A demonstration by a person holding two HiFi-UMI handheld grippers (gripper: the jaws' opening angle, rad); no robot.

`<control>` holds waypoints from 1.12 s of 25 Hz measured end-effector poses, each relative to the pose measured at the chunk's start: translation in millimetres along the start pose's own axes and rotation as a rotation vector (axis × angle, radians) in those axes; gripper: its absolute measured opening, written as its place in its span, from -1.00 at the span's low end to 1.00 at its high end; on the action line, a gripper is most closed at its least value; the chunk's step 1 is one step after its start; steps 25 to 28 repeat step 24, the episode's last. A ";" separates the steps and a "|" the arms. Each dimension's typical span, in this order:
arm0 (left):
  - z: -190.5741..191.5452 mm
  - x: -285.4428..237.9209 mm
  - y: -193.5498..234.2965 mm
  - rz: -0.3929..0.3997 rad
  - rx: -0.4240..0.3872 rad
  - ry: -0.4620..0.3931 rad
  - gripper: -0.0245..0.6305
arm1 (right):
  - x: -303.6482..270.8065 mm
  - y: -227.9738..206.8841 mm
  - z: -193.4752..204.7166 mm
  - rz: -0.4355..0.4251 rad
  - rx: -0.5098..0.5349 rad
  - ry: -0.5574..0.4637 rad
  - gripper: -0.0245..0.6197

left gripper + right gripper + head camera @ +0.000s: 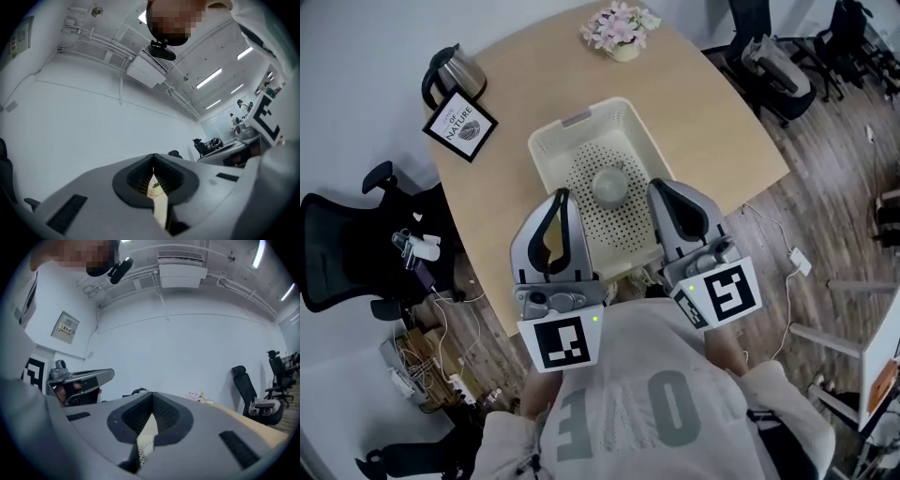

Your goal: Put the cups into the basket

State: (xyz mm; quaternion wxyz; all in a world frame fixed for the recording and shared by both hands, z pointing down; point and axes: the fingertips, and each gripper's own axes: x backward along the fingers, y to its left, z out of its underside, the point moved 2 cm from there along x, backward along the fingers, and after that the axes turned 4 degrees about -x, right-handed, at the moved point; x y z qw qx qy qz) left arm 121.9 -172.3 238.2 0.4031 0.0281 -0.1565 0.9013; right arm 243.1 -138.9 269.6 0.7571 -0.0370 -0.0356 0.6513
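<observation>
Firstly, chair: black, padded, with armrests; on the floor well to the left of the left gripper.
Kettle: shiny metal body, black handle; on the table, far ahead and to the left of the left gripper.
Sign: square black frame, white card with a round print; "NATURE" can be read; lies just beside the kettle.
Table: pale wood, smooth, with a rounded edge.
Left gripper: grey shell, dark ribbed pads; the jaws meet at the tips with nothing held; tips over the basket's near left edge.
Basket: cream plastic, rectangular with rounded corners, solid walls, floor dotted with small holes; lies ahead of and between both grippers.
Cup: pale, round, smooth; the only thing in the basket, on its holed floor, between the two grippers' tips and touched by neither.
Flowers: pink and white blooms in a small pale pot; far ahead, at the table's far edge.
Right gripper: same grey build; jaws pressed together, empty; tips over the basket's near right edge.
Floor: grey-brown wood planks to the right of the right gripper.
</observation>
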 end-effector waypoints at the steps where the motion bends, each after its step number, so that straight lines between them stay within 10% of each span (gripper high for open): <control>1: 0.1 -1.1 -2.7 0.012 0.004 0.002 -0.90 | 1.3 -0.3 1.0 0.011 0.010 -0.003 -0.93; 28: 1.7 -8.3 -8.1 0.009 0.036 0.008 -0.90 | 5.2 -6.3 3.0 0.018 0.051 0.004 -0.93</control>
